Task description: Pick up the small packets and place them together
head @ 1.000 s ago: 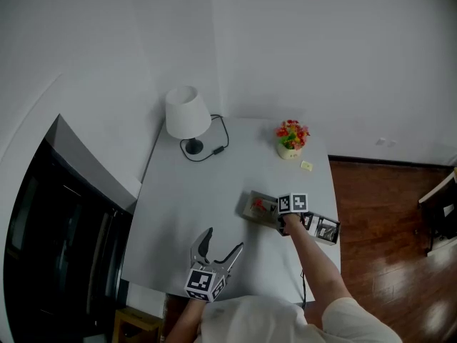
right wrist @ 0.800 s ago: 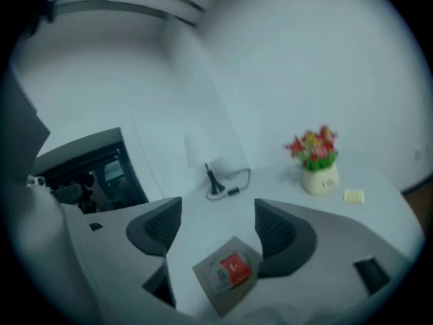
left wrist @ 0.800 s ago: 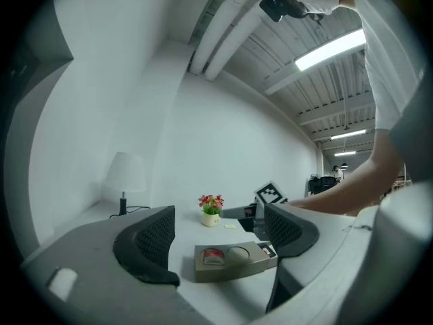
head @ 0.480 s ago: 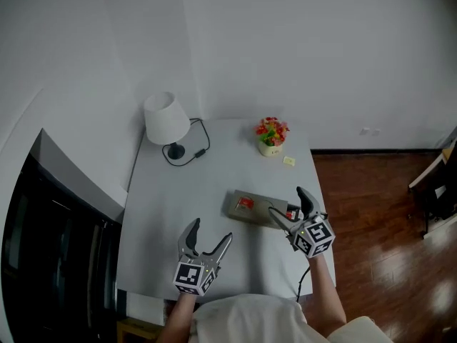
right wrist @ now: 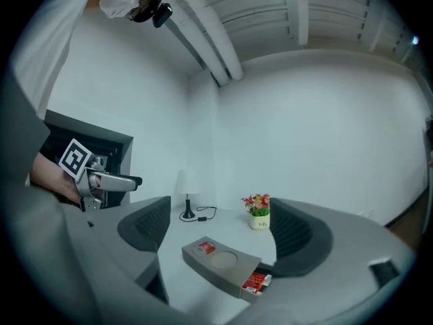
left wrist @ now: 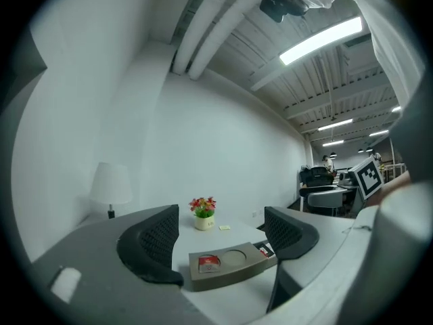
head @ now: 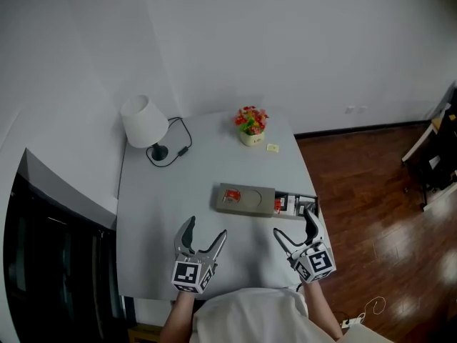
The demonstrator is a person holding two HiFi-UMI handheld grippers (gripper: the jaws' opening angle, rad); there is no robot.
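A grey box (head: 246, 199) lies mid-table with a red packet (head: 230, 195) in a recess on its top. Its drawer (head: 303, 207) stands pulled out at the right, with red packets (head: 280, 204) inside. One small pale packet (head: 272, 147) lies by the flower pot. My right gripper (head: 293, 226) hovers near the front edge, short of the drawer; its jaws have just been opening and hold nothing. My left gripper (head: 205, 231) is open and empty, in front of the box. In the right gripper view the box (right wrist: 220, 259) and the drawer packets (right wrist: 256, 282) sit beyond the jaws.
A white lamp (head: 145, 123) with a black cord stands at the back left. A flower pot (head: 250, 123) stands at the back centre. The table's right edge (head: 314, 191) drops to a wooden floor. A dark cabinet lies left of the table.
My right gripper has drawn back from the box's drawer towards the front edge, risen and opened. The left gripper has shifted only slightly. The head view has swung.
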